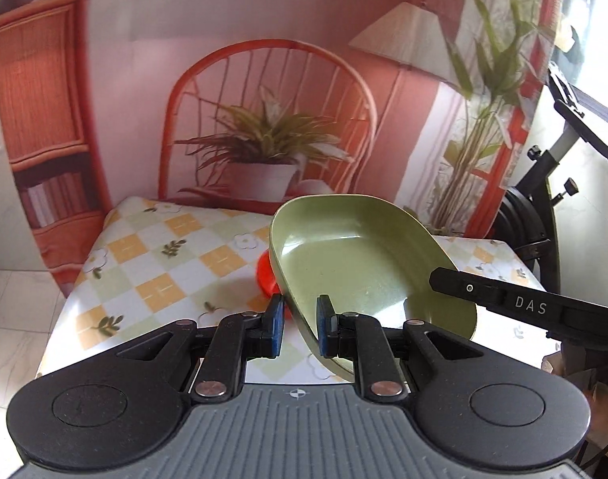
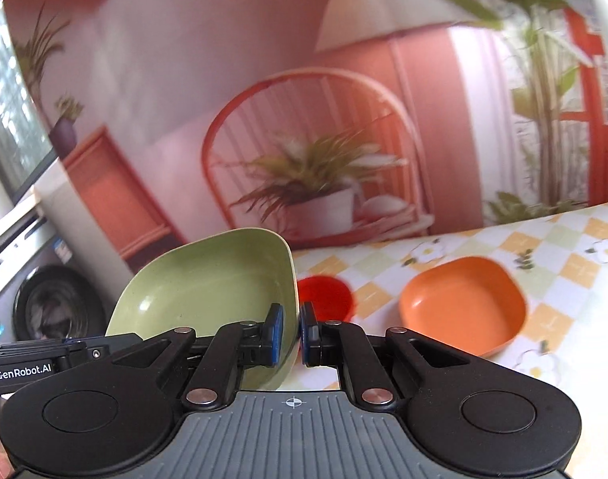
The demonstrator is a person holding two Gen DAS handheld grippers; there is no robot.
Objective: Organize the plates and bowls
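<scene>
Two close wrist views, sharing green plate [image 1: 356,255]

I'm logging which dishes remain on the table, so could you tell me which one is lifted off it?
The green dish, held tilted by its rim in the right gripper. The orange dish and the red one lie flat on the tablecloth.

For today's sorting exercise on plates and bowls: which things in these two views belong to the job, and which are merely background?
Part of the job:
green dish, gripped at its rim by the right gripper
orange dish on the table
red dish on the table
left gripper, open beside the green dish

Just there:
checked tablecloth
printed room backdrop
exercise bike
</scene>
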